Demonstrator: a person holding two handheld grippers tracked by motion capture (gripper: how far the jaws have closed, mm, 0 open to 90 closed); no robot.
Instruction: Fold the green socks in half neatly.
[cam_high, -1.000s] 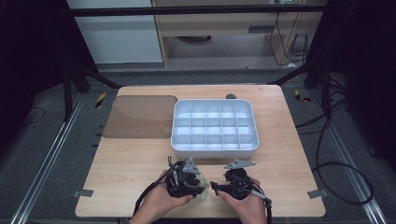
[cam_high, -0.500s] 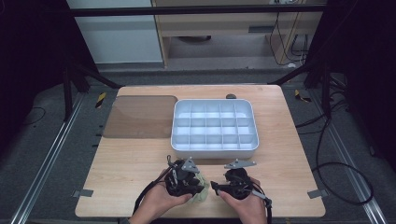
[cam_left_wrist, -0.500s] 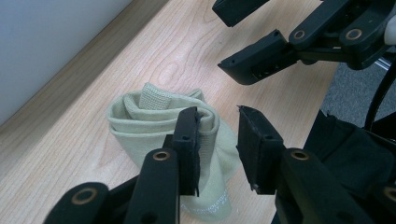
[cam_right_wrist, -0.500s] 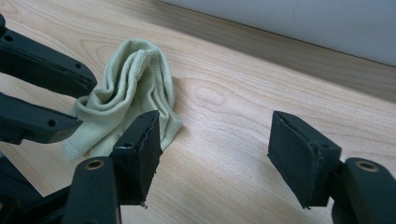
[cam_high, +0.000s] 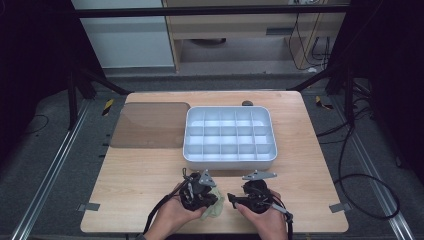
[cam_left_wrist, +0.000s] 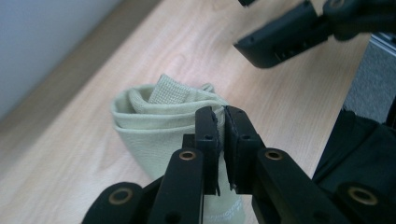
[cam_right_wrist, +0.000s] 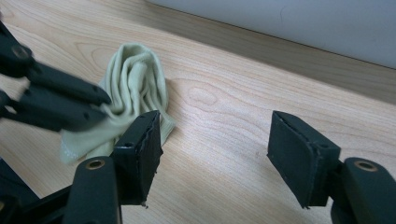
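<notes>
Pale green sock (cam_left_wrist: 154, 116) lies on the wooden table (cam_high: 135, 175), its edge pinched in my just-closed left claw (cam_left_wrist: 223, 122), while my right claw (cam_right_wrist: 215, 140) gapes beside it, holding nothing.

You are working in a lab or test cell, not a home; your wooden table (cam_high: 150, 170) sits on grey carpet inside a black metal frame (cam_high: 75, 85); loose cables (cam_high: 360, 180) trail across the floor; tape marks the table corners; a plain cabinet (cam_high: 125, 35) stands behind.
</notes>
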